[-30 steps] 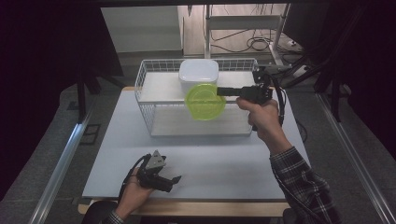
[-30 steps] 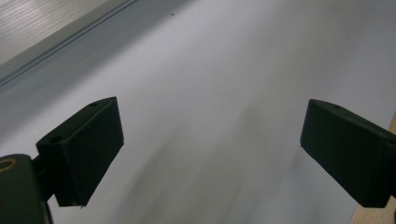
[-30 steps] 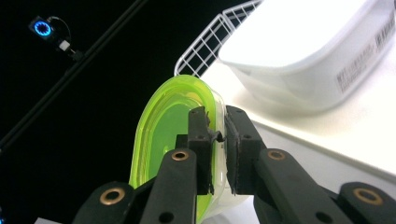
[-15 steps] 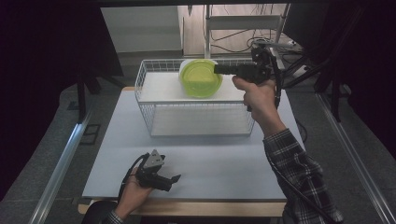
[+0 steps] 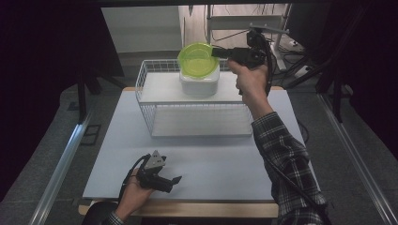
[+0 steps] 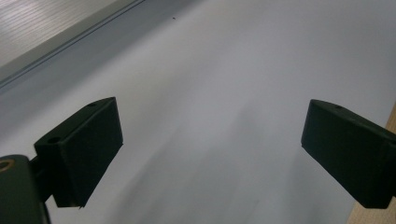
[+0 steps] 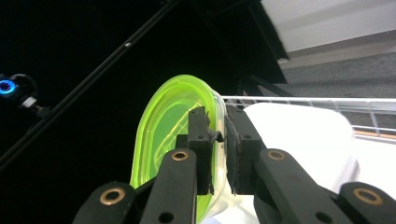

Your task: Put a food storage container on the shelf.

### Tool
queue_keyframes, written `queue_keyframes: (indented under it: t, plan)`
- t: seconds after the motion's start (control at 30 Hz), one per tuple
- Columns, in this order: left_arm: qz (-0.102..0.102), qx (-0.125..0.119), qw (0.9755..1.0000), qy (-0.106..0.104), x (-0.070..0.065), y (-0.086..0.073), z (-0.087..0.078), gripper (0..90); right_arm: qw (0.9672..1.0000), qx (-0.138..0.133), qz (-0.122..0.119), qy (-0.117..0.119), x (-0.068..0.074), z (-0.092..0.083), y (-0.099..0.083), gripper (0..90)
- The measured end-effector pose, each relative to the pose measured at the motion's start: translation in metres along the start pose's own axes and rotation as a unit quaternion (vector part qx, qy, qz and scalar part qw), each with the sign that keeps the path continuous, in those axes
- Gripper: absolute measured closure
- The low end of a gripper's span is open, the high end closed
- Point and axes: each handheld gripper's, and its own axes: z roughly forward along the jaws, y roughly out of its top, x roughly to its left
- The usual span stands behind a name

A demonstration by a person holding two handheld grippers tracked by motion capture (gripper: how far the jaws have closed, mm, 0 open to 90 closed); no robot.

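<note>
While clamped by its rim in the right claw [image 5: 217,51], the green lid [image 5: 197,59] hangs above the white container [image 5: 199,84].

Right gripper [image 5: 217,51] has lifted the green lid [image 5: 197,60] higher — above the white container [image 5: 199,83].

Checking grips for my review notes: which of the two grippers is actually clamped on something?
The right gripper: its jaws pinch the rim of the green lid above the white container. The left gripper rests low over the table, jaws apart and empty.
</note>
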Motion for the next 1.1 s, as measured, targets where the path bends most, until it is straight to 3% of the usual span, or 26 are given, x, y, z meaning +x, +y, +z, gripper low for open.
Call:
queue_keyframes:
  t: [0.43,0.57,0.8,1.1]
  plan:
    - [0.001,0.002,1.0,-0.003,0.0,0.0,0.001,5.3,0.9988,-0.009,0.029,-0.038,-0.016,0.017,0.002,80.8]
    - [0.004,0.004,1.0,-0.002,-0.001,0.0,0.001,5.3,0.9973,-0.008,0.02,-0.07,-0.013,0.019,0.003,79.1]
    - [0.005,0.007,1.0,-0.003,-0.001,0.0,0.002,5.4,0.9943,-0.006,0.011,-0.106,-0.014,0.023,0.004,75.7]
    - [0.007,0.008,0.9999,-0.004,-0.002,0.0,0.003,5.4,0.9943,-0.006,0.012,-0.106,-0.017,0.026,0.002,65.6]
